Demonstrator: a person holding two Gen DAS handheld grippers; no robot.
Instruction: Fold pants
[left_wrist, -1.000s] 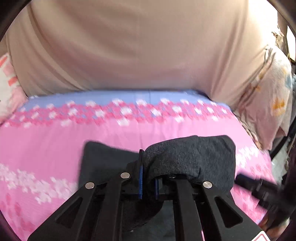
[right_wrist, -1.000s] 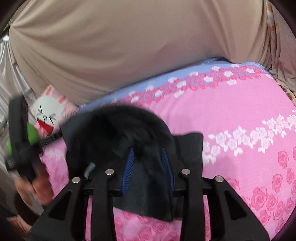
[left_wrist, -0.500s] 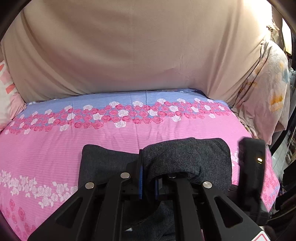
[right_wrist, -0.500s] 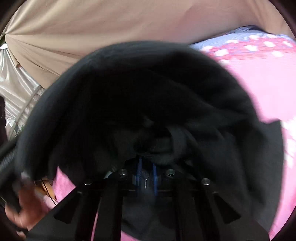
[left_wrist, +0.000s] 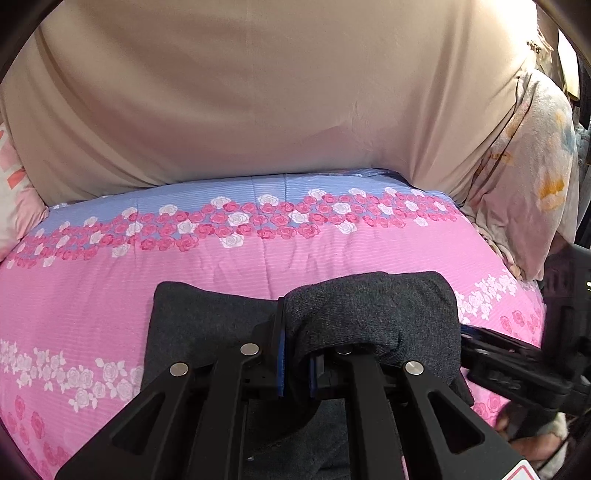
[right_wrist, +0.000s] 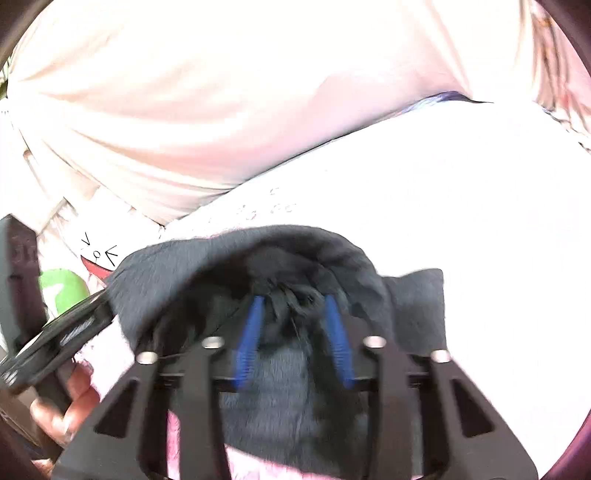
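Observation:
Dark grey pants (left_wrist: 207, 325) lie partly folded on the pink flowered bedspread (left_wrist: 258, 266). My left gripper (left_wrist: 295, 354) is shut on a rolled fold of the pants (left_wrist: 373, 314) draped over its fingers. In the right wrist view, which is overexposed and blurred, my right gripper (right_wrist: 293, 332) is open, its blue pads (right_wrist: 251, 332) apart with bunched pants cloth (right_wrist: 288, 266) lying between and over them. The right gripper also shows at the right edge of the left wrist view (left_wrist: 517, 369).
A beige cloth (left_wrist: 258, 92) hangs behind the bed. A floral pillow (left_wrist: 528, 166) stands at the right, a cartoon pillow (left_wrist: 11, 192) at the left. The bed's right edge is close to the pants. A bare hand (right_wrist: 70, 413) shows at lower left.
The right gripper was shut on the pants half a second ago and has now opened, with the cloth dropping lower. The left gripper has kept its hold and hardly moved.

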